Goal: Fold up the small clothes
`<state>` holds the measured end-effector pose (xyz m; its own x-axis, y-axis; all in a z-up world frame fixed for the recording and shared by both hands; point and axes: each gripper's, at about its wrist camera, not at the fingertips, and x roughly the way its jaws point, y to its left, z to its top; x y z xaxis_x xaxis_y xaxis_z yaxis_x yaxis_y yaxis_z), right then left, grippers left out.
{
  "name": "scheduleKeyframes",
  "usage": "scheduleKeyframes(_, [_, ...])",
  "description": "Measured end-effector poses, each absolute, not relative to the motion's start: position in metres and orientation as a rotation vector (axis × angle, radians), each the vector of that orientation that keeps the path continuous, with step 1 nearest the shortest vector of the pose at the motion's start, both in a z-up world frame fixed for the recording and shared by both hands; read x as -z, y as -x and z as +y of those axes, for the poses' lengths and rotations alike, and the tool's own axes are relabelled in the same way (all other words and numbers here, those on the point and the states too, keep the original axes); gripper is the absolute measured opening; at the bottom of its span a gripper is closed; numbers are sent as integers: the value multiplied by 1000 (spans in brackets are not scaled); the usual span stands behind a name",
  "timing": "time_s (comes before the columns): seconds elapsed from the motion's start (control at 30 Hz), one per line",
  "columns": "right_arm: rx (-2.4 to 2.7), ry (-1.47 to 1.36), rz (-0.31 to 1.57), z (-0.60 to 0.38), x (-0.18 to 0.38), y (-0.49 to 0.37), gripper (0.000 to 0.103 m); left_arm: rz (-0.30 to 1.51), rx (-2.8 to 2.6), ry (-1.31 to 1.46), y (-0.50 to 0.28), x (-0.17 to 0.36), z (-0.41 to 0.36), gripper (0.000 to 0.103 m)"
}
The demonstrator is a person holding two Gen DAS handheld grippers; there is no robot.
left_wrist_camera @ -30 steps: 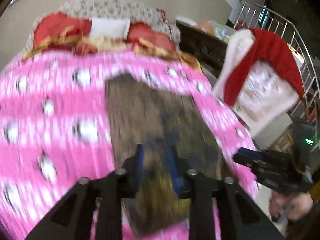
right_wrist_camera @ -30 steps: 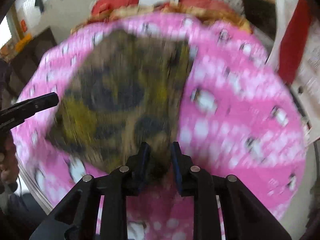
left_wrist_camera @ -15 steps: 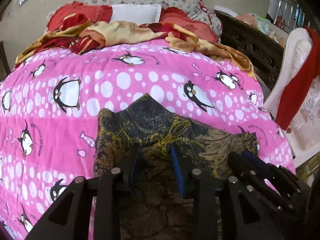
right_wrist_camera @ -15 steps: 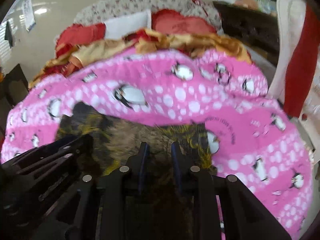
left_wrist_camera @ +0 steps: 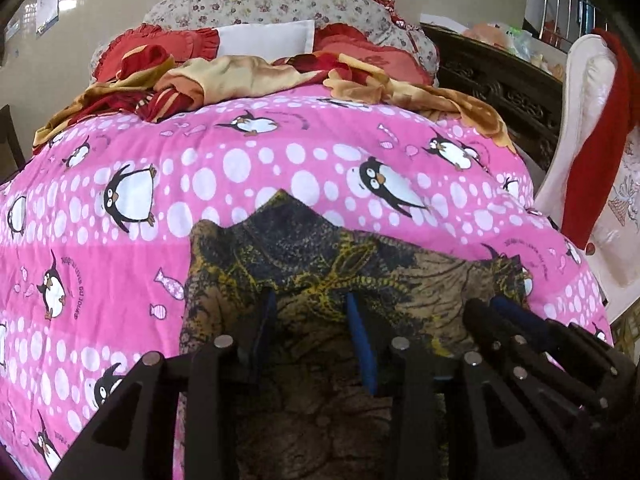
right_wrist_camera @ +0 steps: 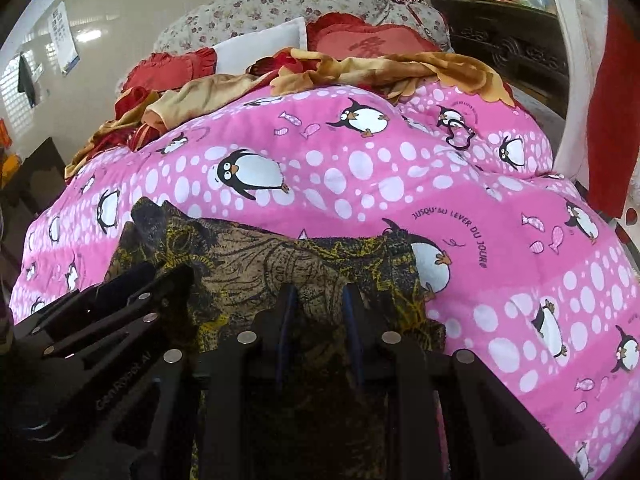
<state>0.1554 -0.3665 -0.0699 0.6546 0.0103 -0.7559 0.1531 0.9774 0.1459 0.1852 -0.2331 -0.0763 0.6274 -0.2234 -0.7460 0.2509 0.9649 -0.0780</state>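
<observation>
Two tongs low over brown-and-yellow patterned garment [left_wrist_camera: 320, 264], spread on pink penguin quilt [left_wrist_camera: 120, 272] near its front edge. Left gripper [left_wrist_camera: 312, 320] and right gripper [right_wrist_camera: 320, 308] both parted, cloth between fingers, apparently ungrasped. Best clenched on near hem together, then lifted evenly toward far edge, corners matched

garment [left_wrist_camera: 320, 264] — dark brown, yellow batik | quilt [left_wrist_camera: 248, 168] — pink, white dots, penguins | pillows [left_wrist_camera: 160, 46] red

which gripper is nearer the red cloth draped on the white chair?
Right. The right gripper sits on the garment's side toward the red cloth; the left gripper works the far side.
</observation>
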Motion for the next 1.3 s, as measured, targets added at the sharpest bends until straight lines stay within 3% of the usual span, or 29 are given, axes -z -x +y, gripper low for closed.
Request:
scheduleKeyframes(0.37, [91, -193, 854, -365, 70, -156, 29, 861, 266, -44, -188, 76, -237, 38])
scheduleKeyframes(0.5, [66, -244, 906, -372, 64, -160, 30, 929, 354, -53, -196, 51, -227, 39])
scheduleKeyframes(0.57, [53, -308, 893, -386, 42, -147, 30, 920, 449, 47, -190, 24, -196, 55])
scheduleKeyframes(0.6, [46, -333, 847, -393, 29, -135, 31, 893, 470, 60, -186, 14, -183, 77])
scheduleKeyframes(0.63, [41, -342, 822, -399, 22, -125, 38, 851, 466, 50, -178, 3, -165, 89])
scheduleKeyframes(0.73, [34, -335, 809, -416, 8, -91, 57, 829, 479, 19, -160, 0, -132, 89])
scheduleKeyframes(1.03, [-154, -484, 863, -445, 54, -42, 58, 1051, 684, 106, -123, 81, -158, 88])
scheduleKeyframes(1.2, [-270, -643, 876, -454, 85, -46, 58, 1041, 715, 134, -126, 84, -171, 90])
scheduleKeyframes(1.27, [-301, -699, 878, -457, 98, -52, 59, 1044, 722, 214, -129, 85, -162, 87])
scheduleKeyframes(1.3, [-310, -726, 880, -459, 104, -55, 59, 1049, 717, 238, -129, 86, -159, 80])
